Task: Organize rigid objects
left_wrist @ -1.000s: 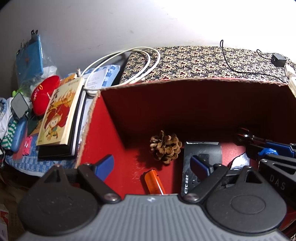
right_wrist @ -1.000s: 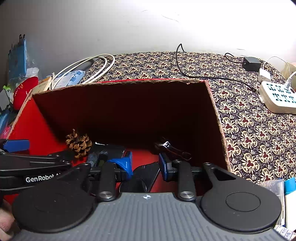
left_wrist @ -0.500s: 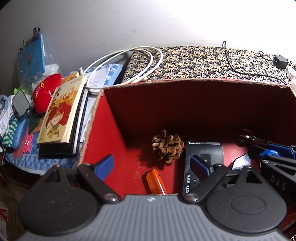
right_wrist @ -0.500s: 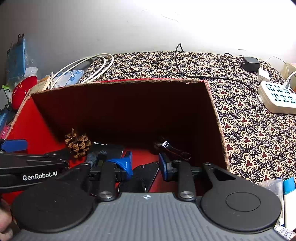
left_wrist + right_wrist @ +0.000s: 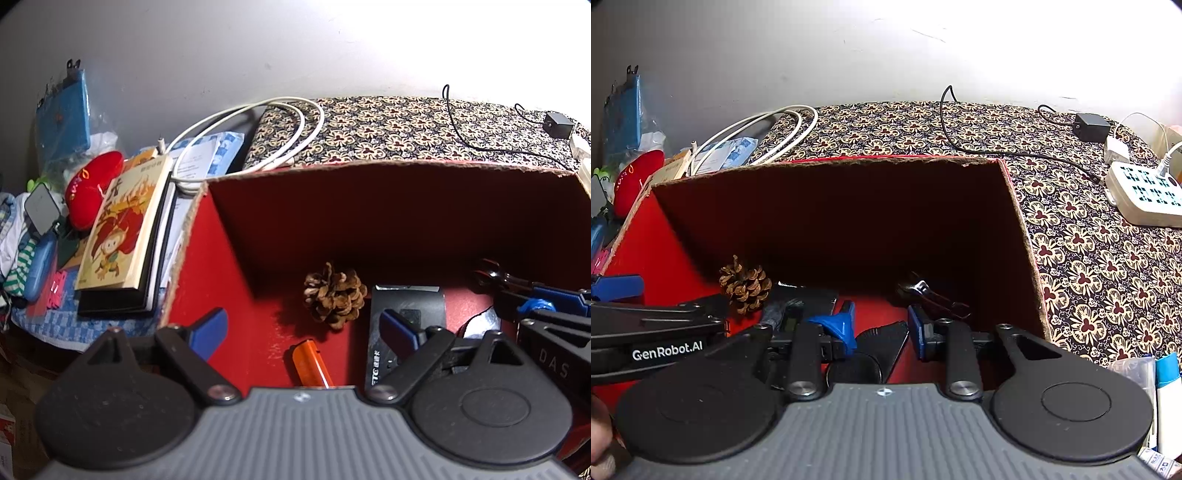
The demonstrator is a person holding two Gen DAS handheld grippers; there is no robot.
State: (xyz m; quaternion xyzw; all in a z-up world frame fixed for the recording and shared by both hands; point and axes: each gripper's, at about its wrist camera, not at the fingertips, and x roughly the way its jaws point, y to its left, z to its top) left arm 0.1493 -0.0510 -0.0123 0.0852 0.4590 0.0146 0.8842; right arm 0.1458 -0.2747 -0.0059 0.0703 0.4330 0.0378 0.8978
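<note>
Pinecone [image 5: 334,295] and orange lighter [image 5: 309,363] lie in our red box [image 5: 207,258]; our left gripper [image 5: 306,326] fingers spread wide, right gripper [image 5: 882,326] fingers apart, holding nothing.

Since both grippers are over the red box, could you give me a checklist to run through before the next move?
1. Left gripper open, empty: ok.
2. Right gripper open, empty: ok.
3. Pine cone inside red box: ok.
4. Orange lighter between the left gripper's fingers: cannot tell; partly hidden.
5. Grippers apart from each other: ok, though close.
6. Pliers reachable: cannot tell; dark corner.
</note>
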